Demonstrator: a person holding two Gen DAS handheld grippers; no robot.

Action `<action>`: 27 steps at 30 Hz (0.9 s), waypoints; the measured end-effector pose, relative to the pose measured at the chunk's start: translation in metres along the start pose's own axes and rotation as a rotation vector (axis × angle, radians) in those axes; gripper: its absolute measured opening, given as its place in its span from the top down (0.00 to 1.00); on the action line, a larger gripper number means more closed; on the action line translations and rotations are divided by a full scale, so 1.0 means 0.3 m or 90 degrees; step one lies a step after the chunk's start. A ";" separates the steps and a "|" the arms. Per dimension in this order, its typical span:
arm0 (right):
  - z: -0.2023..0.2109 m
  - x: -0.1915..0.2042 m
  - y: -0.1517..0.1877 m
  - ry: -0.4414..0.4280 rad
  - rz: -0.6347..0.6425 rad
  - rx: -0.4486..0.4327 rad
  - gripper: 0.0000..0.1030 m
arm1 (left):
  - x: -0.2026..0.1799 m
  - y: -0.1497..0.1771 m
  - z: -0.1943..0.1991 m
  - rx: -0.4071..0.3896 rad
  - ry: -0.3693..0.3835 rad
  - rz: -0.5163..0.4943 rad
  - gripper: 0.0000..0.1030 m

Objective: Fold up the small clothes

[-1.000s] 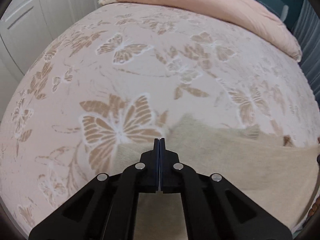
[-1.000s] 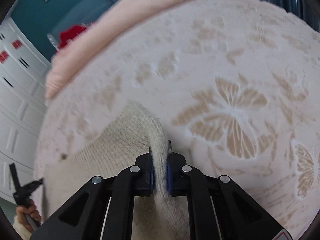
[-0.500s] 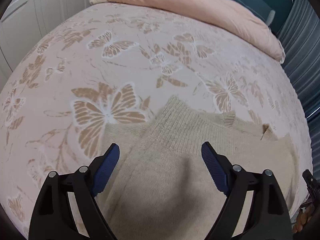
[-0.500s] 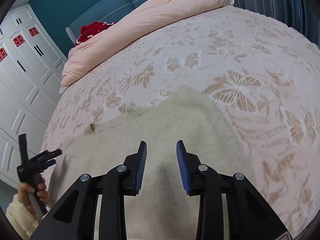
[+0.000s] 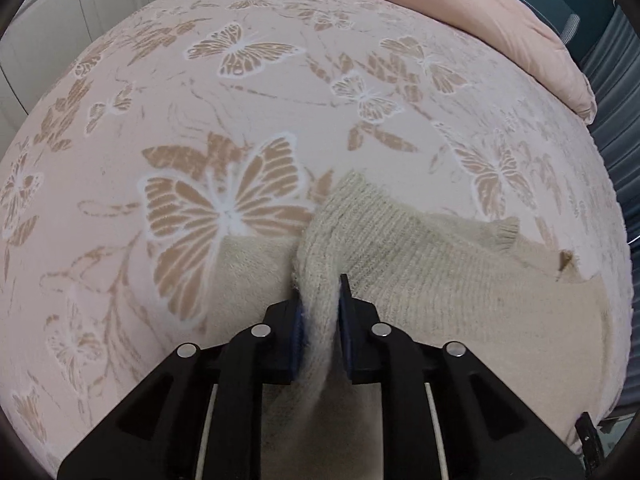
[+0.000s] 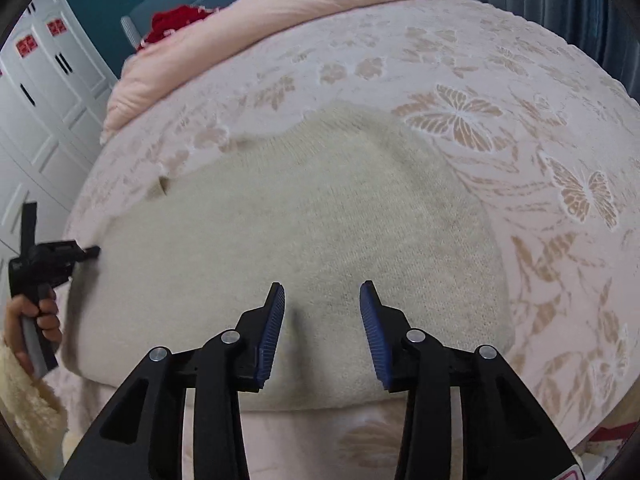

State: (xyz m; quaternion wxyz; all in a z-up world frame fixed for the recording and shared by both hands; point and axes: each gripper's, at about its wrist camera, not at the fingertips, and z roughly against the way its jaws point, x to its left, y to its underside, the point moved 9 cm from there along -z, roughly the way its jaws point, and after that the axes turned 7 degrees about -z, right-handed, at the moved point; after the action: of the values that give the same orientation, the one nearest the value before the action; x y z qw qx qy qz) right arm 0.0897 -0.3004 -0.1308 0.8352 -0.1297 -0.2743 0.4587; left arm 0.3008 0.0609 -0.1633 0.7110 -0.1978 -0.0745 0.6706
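Note:
A cream knit sweater (image 6: 304,240) lies spread on the butterfly-print bed cover (image 6: 540,92). In the left wrist view the left gripper (image 5: 320,304) is shut on a bunched ridge of the sweater (image 5: 400,248) near its ribbed edge. In the right wrist view the right gripper (image 6: 322,312) is open and empty, hovering just above the sweater's near part. The left gripper also shows in the right wrist view (image 6: 56,256) at the sweater's left edge, held by a hand.
A pink duvet (image 5: 460,4) lies rolled along the head of the bed, with a red item (image 6: 176,20) beside it. White wardrobe doors (image 6: 44,80) stand to the left. Grey-blue curtains (image 5: 616,92) hang on the right.
The left gripper opened half a second ago and has since shut on a fold of the sweater. The right gripper let go of the sweater, opened wider and pulled back.

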 end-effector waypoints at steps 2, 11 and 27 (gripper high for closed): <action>0.034 -0.016 -0.007 0.016 0.000 -0.013 0.62 | 0.015 0.024 0.085 -0.026 -0.017 -0.003 0.49; 0.113 -0.145 0.221 -0.043 -0.131 0.062 0.42 | 0.187 0.588 0.341 -0.047 0.081 0.203 0.16; -0.034 -0.152 0.010 -0.145 -0.364 0.019 0.87 | 0.188 0.427 0.189 -0.039 0.138 0.360 0.76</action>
State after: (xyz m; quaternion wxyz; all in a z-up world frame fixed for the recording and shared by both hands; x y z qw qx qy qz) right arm 0.0740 -0.3365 -0.1560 0.8961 0.0172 -0.3847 0.2206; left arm 0.1664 0.1296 -0.1694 0.4936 -0.3026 0.0396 0.8144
